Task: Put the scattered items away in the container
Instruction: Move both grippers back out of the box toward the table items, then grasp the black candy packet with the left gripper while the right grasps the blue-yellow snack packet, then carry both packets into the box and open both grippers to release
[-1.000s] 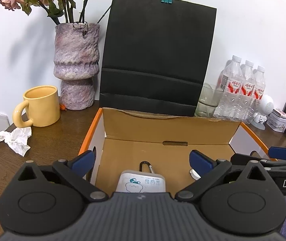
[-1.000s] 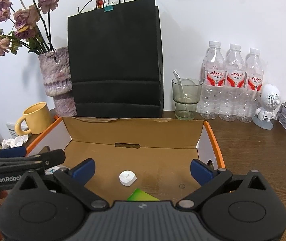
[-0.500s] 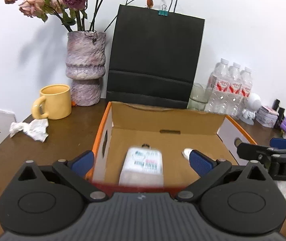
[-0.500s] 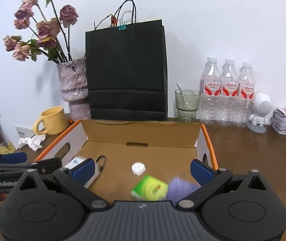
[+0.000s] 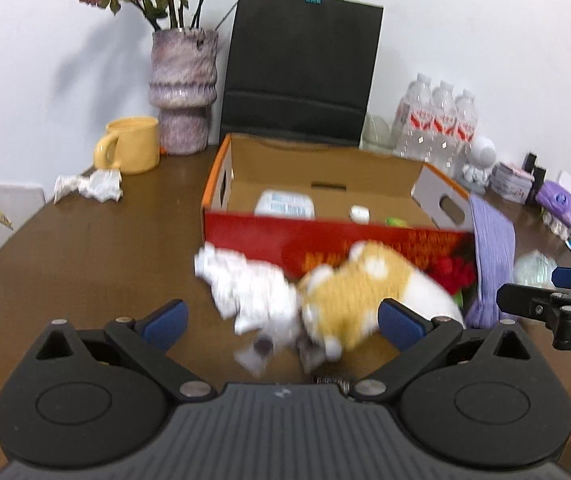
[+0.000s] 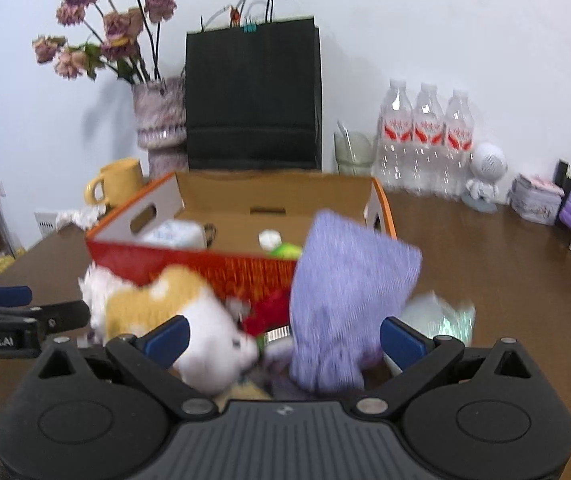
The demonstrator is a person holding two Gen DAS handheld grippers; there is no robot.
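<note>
The plush toy (image 5: pixel 361 292), yellow and white, lies at centre frame on the worktop (image 5: pixel 85 248), just before the red front of the cardboard box (image 5: pixel 325 240), beside a crumpled white tissue (image 5: pixel 245 284). The left gripper (image 5: pixel 281 318) has its jaws spread and empty. The right gripper (image 6: pixel 283 336) is also spread, with the purple cloth (image 6: pixel 345 292) between them. I would centre one soft item, pinch its bulk, and lift it clear over the box wall.
</note>
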